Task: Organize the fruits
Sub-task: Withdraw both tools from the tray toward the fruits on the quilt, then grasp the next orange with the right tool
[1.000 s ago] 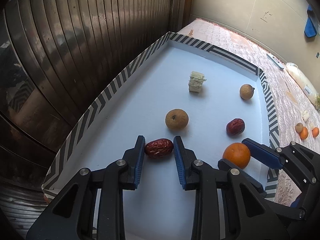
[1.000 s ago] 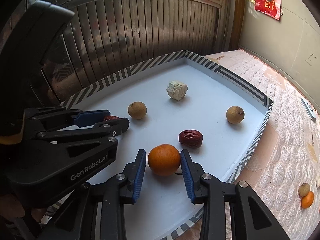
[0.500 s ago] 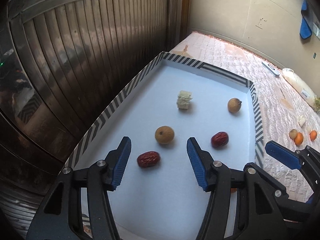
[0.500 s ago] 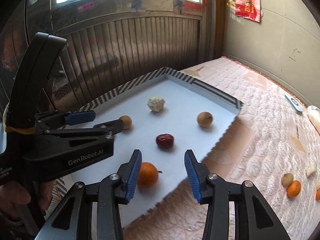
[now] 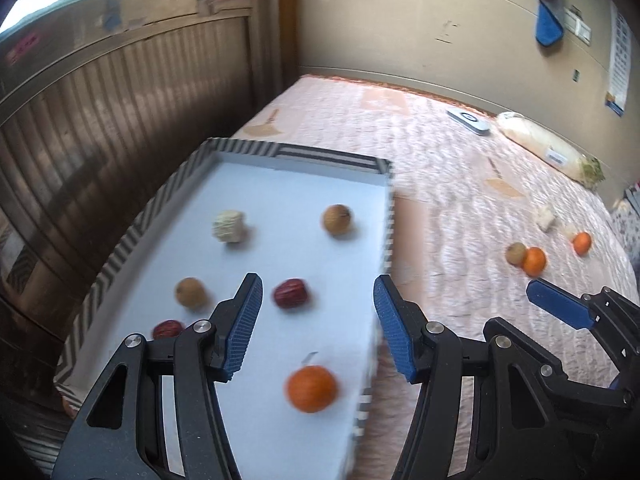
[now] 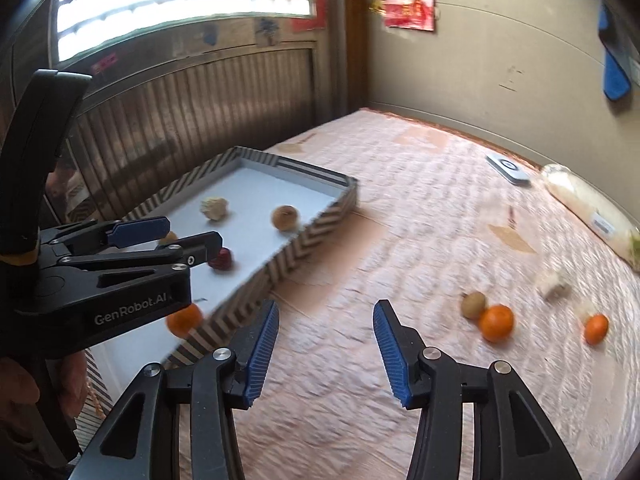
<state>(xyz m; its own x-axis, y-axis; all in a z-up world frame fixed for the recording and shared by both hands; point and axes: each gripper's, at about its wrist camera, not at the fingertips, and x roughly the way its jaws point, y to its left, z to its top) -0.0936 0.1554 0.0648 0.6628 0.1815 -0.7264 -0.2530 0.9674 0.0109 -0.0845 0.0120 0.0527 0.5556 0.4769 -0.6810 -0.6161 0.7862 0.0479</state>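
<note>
Both pairs of blue-padded jaws are standing apart with nothing between them; those of the right gripper (image 6: 324,352) are widening over the pink quilted bed cover (image 6: 420,240), while the left gripper (image 5: 316,320) is hovering above the white tray with a black-and-white striped rim (image 5: 120,248). Inside that tray are lying a round orange tangerine (image 5: 311,388), two dark red dates (image 5: 291,293), two brown round fruits (image 5: 338,220) and a pale lumpy piece (image 5: 229,226). More loose fruits, among them a second orange tangerine (image 6: 496,323), are sitting on the bed, well apart from the tray.
</note>
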